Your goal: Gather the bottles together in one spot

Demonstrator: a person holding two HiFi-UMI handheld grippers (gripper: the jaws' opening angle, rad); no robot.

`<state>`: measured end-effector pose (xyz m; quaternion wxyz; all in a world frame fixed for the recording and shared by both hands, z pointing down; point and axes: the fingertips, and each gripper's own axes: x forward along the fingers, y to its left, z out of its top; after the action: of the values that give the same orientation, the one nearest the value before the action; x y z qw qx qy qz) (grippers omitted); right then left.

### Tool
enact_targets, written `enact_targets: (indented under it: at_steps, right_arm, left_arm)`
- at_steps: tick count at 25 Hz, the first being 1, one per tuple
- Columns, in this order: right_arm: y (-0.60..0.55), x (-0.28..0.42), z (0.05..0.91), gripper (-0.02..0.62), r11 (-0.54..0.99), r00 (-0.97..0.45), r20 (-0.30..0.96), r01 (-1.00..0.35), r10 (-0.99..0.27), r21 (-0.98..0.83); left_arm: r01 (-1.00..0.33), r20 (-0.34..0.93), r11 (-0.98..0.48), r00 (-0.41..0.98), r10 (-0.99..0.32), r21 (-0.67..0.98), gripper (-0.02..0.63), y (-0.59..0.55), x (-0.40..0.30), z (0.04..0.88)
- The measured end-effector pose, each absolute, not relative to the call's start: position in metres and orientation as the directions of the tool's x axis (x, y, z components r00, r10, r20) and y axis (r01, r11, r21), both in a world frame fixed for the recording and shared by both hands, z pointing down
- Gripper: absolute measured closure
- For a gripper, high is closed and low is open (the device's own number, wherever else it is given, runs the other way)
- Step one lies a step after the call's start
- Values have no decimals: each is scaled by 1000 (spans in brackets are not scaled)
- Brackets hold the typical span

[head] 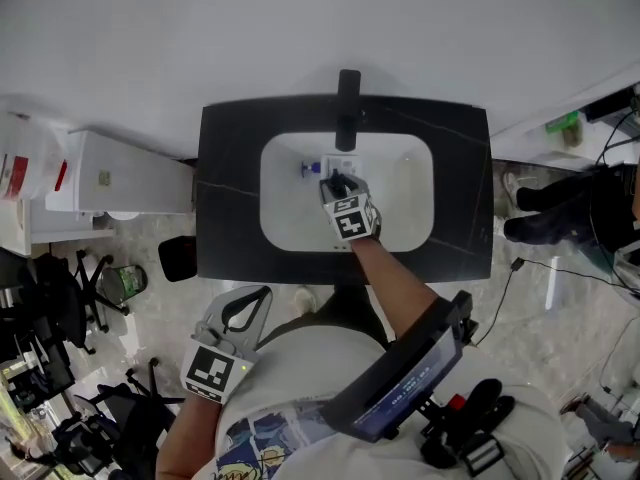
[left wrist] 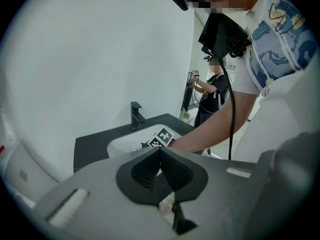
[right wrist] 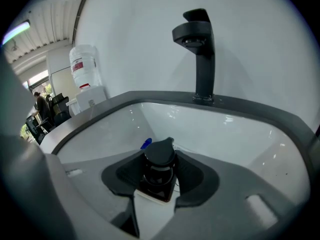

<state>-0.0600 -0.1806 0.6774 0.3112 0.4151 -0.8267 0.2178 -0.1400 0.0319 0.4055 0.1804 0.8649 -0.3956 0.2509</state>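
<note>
My right gripper (head: pixel 338 180) reaches down into the white sink (head: pixel 400 203). Its jaws hug the neck of a white bottle with a black flip cap (right wrist: pixel 160 155), and the pads lie against both sides of it with no gap showing. In the head view that bottle (head: pixel 340 165) sits just below the faucet. A second small bottle with a blue cap (head: pixel 309 169) lies beside it to the left, and its blue cap (right wrist: pixel 145 143) peeks out behind the left jaw. My left gripper (head: pixel 243 308) hangs off the counter near my body, its jaws shut (left wrist: pixel 161 156) on nothing.
A black faucet (head: pixel 348 103) stands at the back of the black counter (head: pixel 230 188). A white water dispenser (head: pixel 120 173) stands left of the counter. Office chairs crowd the floor at the left, and another person (head: pixel 570 208) stands at the right among cables.
</note>
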Motion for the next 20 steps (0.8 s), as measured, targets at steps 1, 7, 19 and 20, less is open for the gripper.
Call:
enact_targets:
  at_steps: [1,7,19,20]
  right_arm:
    - [-180,-60,677,422,561,-465,695,-821,-548,-106]
    - [-170,-51,668,423,554,-469,693,-824,-548,-119]
    - [-160,6,604,425,532,-431,664,-845,-611,-59]
    - [-161,13,599,425,529,-425,661,-847,-618,-51]
  left_arm:
    - [-776,578,-621,559,-594,112,604,32,-140,406]
    - [-766,570,-632,573,-589,117,604,29,-136,405]
    - [-705,501,-694,658,-562,148,603,12,-105,404]
    - [-700,493,-696,668,-558,161,603,11,-101,403]
